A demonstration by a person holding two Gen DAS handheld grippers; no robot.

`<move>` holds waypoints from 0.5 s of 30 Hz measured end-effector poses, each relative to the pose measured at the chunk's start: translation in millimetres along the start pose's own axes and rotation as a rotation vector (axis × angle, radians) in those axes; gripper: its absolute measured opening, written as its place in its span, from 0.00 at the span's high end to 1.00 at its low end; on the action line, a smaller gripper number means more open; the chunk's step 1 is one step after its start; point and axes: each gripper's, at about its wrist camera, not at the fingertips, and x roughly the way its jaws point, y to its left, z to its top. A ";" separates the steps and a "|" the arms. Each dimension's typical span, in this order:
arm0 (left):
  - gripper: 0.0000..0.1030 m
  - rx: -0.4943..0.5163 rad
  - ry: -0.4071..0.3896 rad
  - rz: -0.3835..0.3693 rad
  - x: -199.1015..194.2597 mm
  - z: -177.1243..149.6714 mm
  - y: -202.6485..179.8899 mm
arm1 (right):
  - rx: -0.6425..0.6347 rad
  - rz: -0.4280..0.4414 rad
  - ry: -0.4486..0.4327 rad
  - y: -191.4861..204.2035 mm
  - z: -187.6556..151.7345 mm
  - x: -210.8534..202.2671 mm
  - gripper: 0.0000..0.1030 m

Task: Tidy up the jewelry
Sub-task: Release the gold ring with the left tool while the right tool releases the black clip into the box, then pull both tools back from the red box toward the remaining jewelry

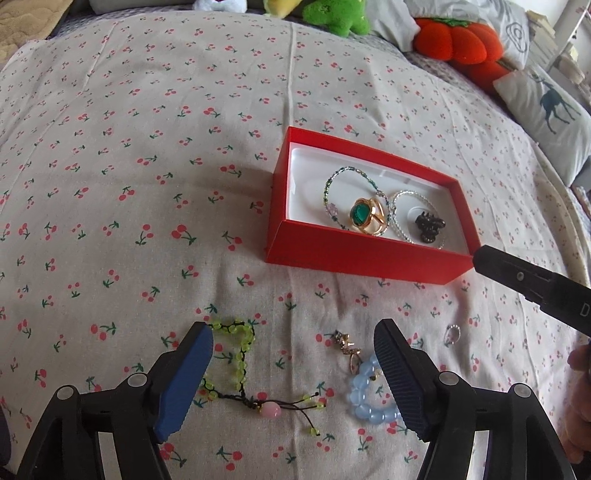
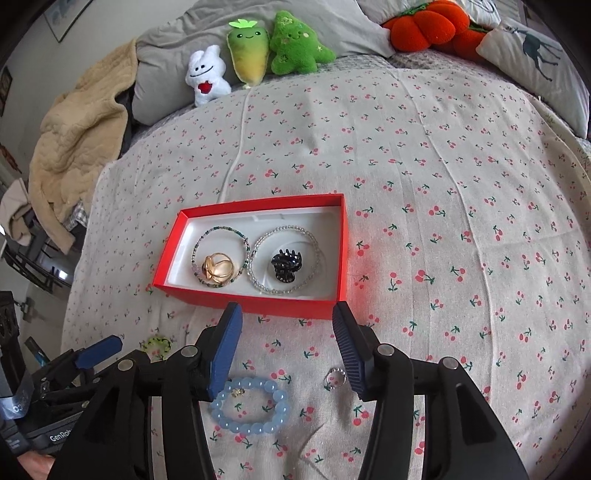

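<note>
An open red box (image 1: pixel 369 260) (image 2: pixel 343 251) lies on the cherry-print bed. It holds two beaded bracelets, a gold ring with a green stone (image 1: pixel 364 216) and a black hair claw (image 2: pixel 286 266). My left gripper (image 1: pixel 293 332) is open above a green bead bracelet (image 1: pixel 240 343) and a small gold charm (image 1: pixel 347 347). A blue bead bracelet (image 2: pixel 280 402) (image 1: pixel 365 398) and a small silver ring (image 2: pixel 336 376) (image 1: pixel 452 334) lie under my right gripper (image 2: pixel 286 310). It is open with nothing in it, just short of the box's near wall.
Plush toys (image 2: pixel 251 55) and an orange pumpkin cushion (image 2: pixel 424 26) line the far edge of the bed. A deer-print pillow (image 1: pixel 546 107) lies at the right, and a beige blanket (image 2: pixel 77 136) at the left. The sheet (image 2: pixel 443 184) spreads beyond and right of the box.
</note>
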 end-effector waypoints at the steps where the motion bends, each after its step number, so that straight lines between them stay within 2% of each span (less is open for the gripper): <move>1: 0.25 -0.002 0.002 0.002 -1.2 -1.6 0.8 | -0.001 -0.007 0.005 0.3 -2.7 -1.4 0.45; 10: 0.24 -0.008 0.035 0.033 -6.0 -18.5 12.6 | -0.038 -0.066 0.075 -1.4 -32.4 -8.5 0.35; 15: 0.19 -0.008 0.056 0.040 -7.1 -29.2 21.0 | -0.099 -0.095 0.098 2.4 -50.8 -10.5 0.28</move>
